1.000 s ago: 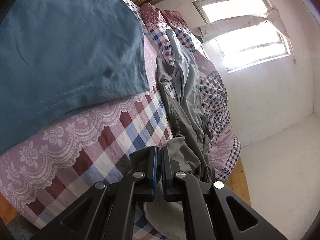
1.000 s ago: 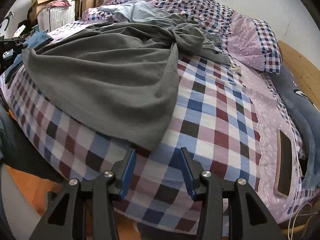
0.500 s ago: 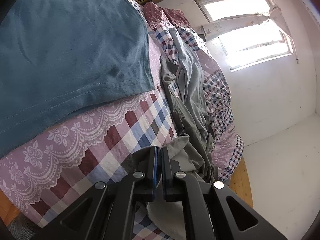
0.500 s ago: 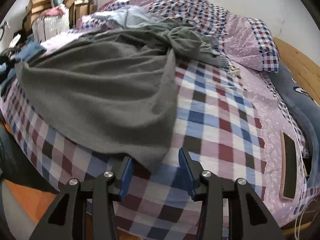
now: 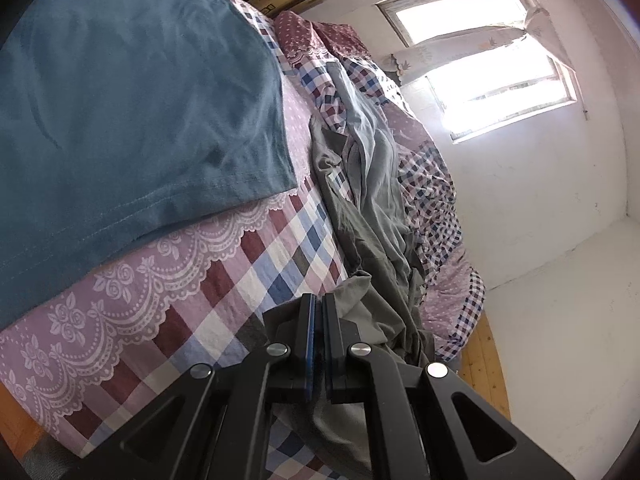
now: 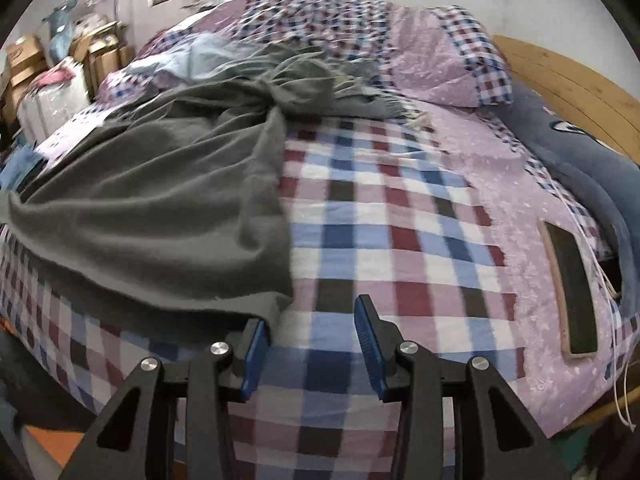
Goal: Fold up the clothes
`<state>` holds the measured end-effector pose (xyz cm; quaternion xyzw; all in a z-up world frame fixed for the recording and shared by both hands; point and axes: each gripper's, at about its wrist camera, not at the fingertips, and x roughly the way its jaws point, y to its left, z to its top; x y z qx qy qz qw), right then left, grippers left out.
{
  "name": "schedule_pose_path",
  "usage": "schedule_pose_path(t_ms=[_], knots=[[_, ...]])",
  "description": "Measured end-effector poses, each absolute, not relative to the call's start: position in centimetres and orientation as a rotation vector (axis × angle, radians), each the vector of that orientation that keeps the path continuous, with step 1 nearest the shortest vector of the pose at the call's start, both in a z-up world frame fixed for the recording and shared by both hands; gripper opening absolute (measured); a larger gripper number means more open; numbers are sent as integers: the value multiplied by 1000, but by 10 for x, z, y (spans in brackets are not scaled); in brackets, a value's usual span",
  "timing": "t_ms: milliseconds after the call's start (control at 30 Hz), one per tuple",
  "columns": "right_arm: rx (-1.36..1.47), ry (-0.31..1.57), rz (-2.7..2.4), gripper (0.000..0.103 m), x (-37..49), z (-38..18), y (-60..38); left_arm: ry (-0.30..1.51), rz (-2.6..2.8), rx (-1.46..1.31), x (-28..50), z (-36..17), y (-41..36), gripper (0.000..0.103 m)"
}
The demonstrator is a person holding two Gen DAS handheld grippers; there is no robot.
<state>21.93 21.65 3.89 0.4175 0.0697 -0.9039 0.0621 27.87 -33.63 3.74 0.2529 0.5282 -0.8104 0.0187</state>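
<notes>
Left wrist view shows the left gripper (image 5: 317,316) clenched, its blue pads pressed together on a corner of the grey garment (image 5: 372,240), low at the near edge of the bed. To its left a blue T-shirt (image 5: 120,100) lies flat on the checked bedsheet (image 5: 256,264); to its right the grey cloth runs away in a bunched ridge toward the window (image 5: 492,76).

In the right wrist view the grey garment (image 6: 160,208) is spread over the left half of the bed, gathered into a knot of folds at the far side. The right gripper (image 6: 310,332) is released, jaws wide; the near right corner of the cloth lies just beside its left pad (image 6: 254,346), not between the pads. A phone (image 6: 570,292) lies far to the right.

To grasp well, I judge the right gripper should shift a little left, so the hem corner sits deep between the pads, and pinch only the garment, not the sheet under it. Both corners should then be kept level.
</notes>
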Motion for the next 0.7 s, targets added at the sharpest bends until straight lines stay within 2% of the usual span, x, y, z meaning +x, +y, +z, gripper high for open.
schedule_pose_path(t_ms=[100,133,167,233,367,467,700], knots=[[1262,266,-2690,43,220,33,203,1639,-2516,789,279,38,-336,2],[1258,283,-2689,37,220,32,200,1636,-2518,790,279,38,-336,2],[1253,301,-2688,23,220,30,198,1641,-2514,788,279,37,-337,2],[1261,331,-2711,5,217,30,198,1650,-2505,783,280,37,-339,2],[1211,350,-2800,1,222,44,208,1670,-2511,785,283,37,-339,2],[1119,380,-2908,0,231,64,218,1615,-2585,821,282,46,-326,1],[1092,281,-2982,0,248,98,243,1654,-2576,846,302,52,-319,1]])
